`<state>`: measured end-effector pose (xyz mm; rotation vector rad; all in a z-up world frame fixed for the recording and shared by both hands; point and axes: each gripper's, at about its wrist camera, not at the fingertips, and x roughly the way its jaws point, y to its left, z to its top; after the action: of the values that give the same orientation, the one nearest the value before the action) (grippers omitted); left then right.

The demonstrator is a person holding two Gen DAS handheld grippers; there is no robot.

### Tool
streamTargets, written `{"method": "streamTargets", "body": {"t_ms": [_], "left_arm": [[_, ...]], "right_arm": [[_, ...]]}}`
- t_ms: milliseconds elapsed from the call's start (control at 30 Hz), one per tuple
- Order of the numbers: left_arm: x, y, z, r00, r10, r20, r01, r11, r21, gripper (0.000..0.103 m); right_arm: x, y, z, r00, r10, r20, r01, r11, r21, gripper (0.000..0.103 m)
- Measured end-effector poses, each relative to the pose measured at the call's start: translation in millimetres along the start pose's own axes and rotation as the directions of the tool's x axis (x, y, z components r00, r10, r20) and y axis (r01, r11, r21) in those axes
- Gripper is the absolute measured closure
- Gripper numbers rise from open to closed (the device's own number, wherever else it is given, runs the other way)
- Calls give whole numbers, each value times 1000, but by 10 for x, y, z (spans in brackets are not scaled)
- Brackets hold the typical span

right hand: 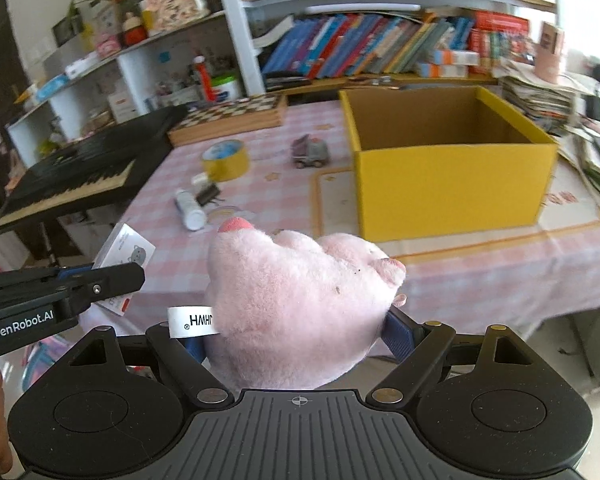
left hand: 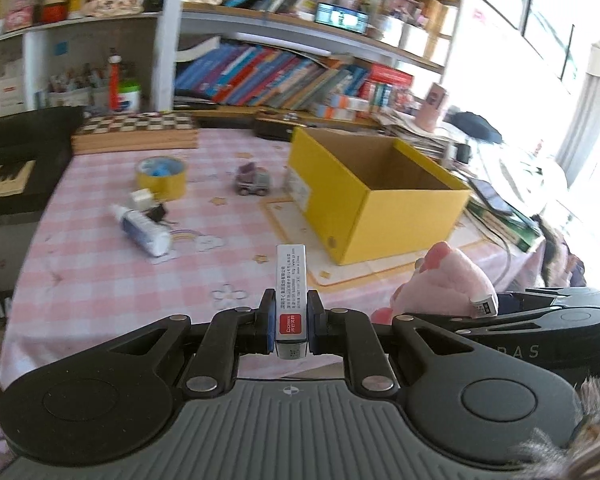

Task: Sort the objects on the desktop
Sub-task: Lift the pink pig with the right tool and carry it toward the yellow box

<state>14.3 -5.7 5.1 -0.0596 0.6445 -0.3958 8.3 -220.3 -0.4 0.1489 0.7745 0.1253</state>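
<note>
Nearest the cameras, the left gripper [left hand: 291,320] pinches a small flat white box [left hand: 291,298] edge-on between its blue pads, the box's red label facing the lens. The right gripper [right hand: 300,332] stands wide, its jaws clasping a pink plush toy [right hand: 300,304] whose white sewn tag [right hand: 190,322] sticks out to one side. Both are held short of the table's near edge, well in front of the yellow cardboard box [right hand: 452,188].

That yellow box, open-topped with nothing visible inside, stands on the pink checked tablecloth [left hand: 100,272]. Off to the side of the box where the keyboard stands, a white bottle [left hand: 144,232] lies on its side, touching a small black clip-like item [left hand: 158,213] and near a small white block [left hand: 140,199]. Beyond these, level with the box's far part, sit a roll of yellow tape [left hand: 162,178] and a grey toy vehicle [left hand: 253,179].

Behind the box a chessboard [right hand: 236,114] lies at the table's far edge, a black keyboard [right hand: 84,176] beside it, and crowded bookshelves [right hand: 380,48] rise at the back.
</note>
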Motion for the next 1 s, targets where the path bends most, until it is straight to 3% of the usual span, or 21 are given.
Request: {"method": "streamTargets", "body": {"t_ms": [433, 1000], "left_arm": [[333, -477, 63, 989, -134, -58, 139, 986, 90, 90], [728, -959, 254, 988, -129, -89, 139, 983, 117, 90]], "right_arm": [[-160, -460, -115, 994, -105, -18, 107, 989, 107, 17], [-61, -1054, 70, 995, -89, -48, 95, 987, 129, 17]]}}
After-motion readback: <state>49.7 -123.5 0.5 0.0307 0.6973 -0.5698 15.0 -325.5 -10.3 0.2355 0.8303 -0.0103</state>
